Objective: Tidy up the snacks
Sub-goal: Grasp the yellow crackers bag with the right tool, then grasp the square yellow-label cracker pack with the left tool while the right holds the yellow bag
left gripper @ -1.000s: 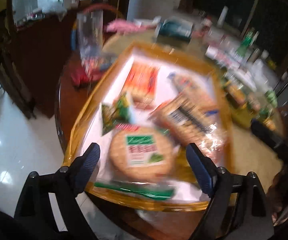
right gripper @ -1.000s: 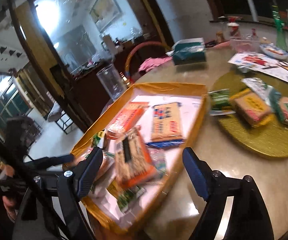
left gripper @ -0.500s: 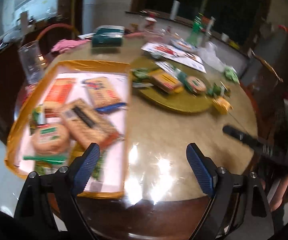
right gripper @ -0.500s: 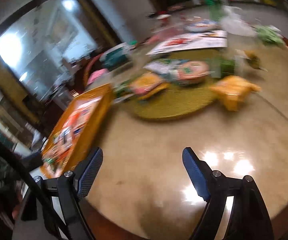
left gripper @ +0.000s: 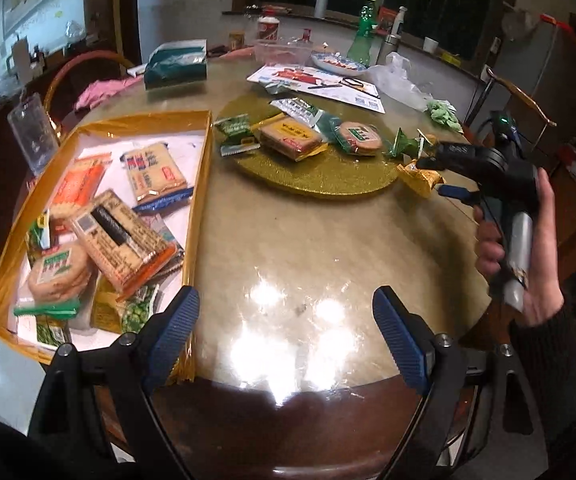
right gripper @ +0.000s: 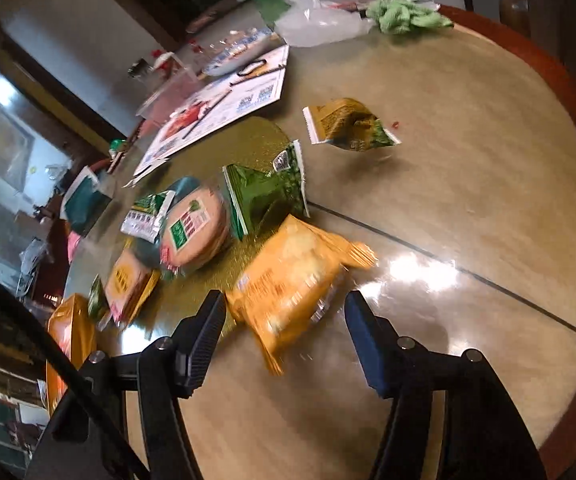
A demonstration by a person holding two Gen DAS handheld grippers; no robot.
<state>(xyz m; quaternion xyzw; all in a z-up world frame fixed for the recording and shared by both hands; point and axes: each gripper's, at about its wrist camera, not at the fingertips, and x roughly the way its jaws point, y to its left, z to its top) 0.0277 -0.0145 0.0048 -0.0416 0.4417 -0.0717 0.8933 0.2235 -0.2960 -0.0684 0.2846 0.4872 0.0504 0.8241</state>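
A yellow snack packet lies at the edge of the round gold mat. My right gripper straddles it with its jaws closing, and I see no pad pressing on it. The left wrist view shows that gripper in a person's hand at the packet. My left gripper hangs open over bare table near the front edge. The gold tray on the left holds several snack packs. On the mat lie a round cracker pack, an orange pack and green packets.
A gold-green packet lies on the table beyond the mat. Further back are a leaflet, a teal bag, a green cloth, a plastic bag, bottles and a clear jar. The table's wooden rim curves on the right.
The left view swung from the tray to the middle of the table. My right gripper travelled right from the tray to the yellow packet, rolled, sank, and its jaws narrowed.
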